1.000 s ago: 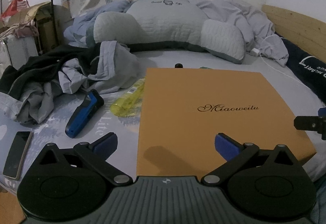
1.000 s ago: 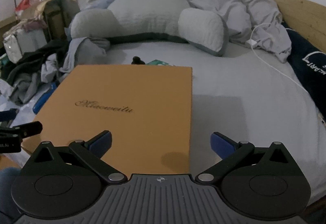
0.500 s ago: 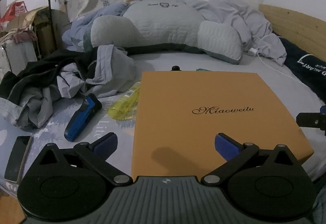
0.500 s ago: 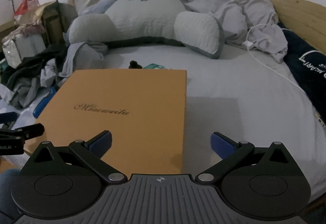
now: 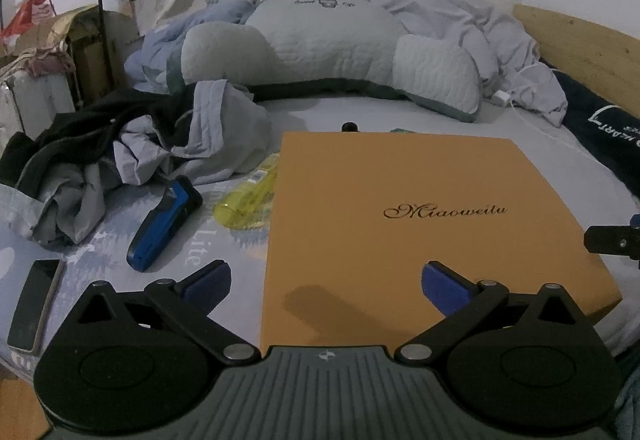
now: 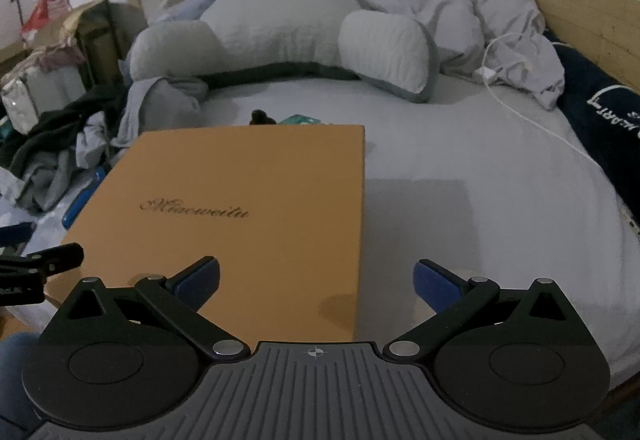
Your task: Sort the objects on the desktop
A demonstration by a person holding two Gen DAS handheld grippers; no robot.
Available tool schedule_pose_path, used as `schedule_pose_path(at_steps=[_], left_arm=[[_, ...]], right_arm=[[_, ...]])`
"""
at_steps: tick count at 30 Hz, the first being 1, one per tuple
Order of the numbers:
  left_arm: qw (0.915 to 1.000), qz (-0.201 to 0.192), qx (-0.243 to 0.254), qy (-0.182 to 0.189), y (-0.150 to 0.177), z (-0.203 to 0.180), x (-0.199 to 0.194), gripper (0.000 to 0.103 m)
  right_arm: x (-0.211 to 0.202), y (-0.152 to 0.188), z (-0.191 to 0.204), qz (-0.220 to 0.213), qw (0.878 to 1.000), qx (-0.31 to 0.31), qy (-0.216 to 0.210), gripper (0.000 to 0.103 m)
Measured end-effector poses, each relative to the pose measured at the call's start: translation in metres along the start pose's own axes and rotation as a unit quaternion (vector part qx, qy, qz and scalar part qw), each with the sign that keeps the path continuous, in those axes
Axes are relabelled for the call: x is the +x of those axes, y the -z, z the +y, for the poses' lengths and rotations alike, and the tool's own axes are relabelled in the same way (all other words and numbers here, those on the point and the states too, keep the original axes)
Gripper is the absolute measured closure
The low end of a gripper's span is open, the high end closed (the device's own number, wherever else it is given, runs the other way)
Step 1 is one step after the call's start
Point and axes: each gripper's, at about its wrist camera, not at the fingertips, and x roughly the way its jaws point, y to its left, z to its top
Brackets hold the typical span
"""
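A flat orange box (image 5: 420,216) lettered "Miaoweilu" lies on the bed; it also shows in the right wrist view (image 6: 248,208). Left of it lie a blue electric shaver (image 5: 164,224), a yellow transparent bottle (image 5: 250,196) and a dark phone (image 5: 36,304). A small black object (image 5: 350,126) and a green packet (image 6: 300,119) sit behind the box. My left gripper (image 5: 326,282) is open and empty over the box's near left edge. My right gripper (image 6: 316,278) is open and empty over the box's near right edge.
A heap of clothes (image 5: 120,144) lies at the left. A large grey cushion (image 5: 328,52) and a rumpled duvet (image 6: 460,8) fill the back. A white charger cable (image 6: 520,104) runs across the sheet. A wooden bed frame (image 5: 588,52) and dark cloth (image 6: 600,120) are at the right.
Both grippers have drawn back a little and tilted up, so the box sits lower and farther in view. Both stay open. Nothing on the bed has moved.
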Motion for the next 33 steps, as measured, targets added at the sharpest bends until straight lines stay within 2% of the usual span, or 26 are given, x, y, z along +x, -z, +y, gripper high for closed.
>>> schedule_pose_path(at_steps=[8, 14, 20, 24, 33], left_arm=[[0.9996, -0.016, 0.011, 0.020, -0.003, -0.005, -0.006, 0.000], [0.9983, -0.039, -0.004, 0.043, -0.004, -0.007, -0.014, 0.000], [0.9983, -0.040, 0.015, 0.041, -0.002, -0.010, -0.013, 0.000], [0.9976, -0.038, 0.017, 0.055, -0.001, -0.012, -0.012, 0.000], [0.9974, -0.033, 0.020, 0.061, 0.002, -0.015, -0.009, 0.000]], right_arm=[[0.000, 0.001, 0.001, 0.011, 1.000, -0.004, 0.000, 0.000], [-0.010, 0.002, 0.005, -0.002, 1.000, -0.007, 0.001, 0.000], [-0.012, 0.001, 0.007, -0.002, 1.000, -0.009, 0.007, 0.000], [-0.011, 0.002, 0.009, -0.001, 1.000, -0.013, 0.007, 0.000], [-0.008, 0.004, 0.015, -0.003, 0.999, -0.030, 0.009, 0.000]])
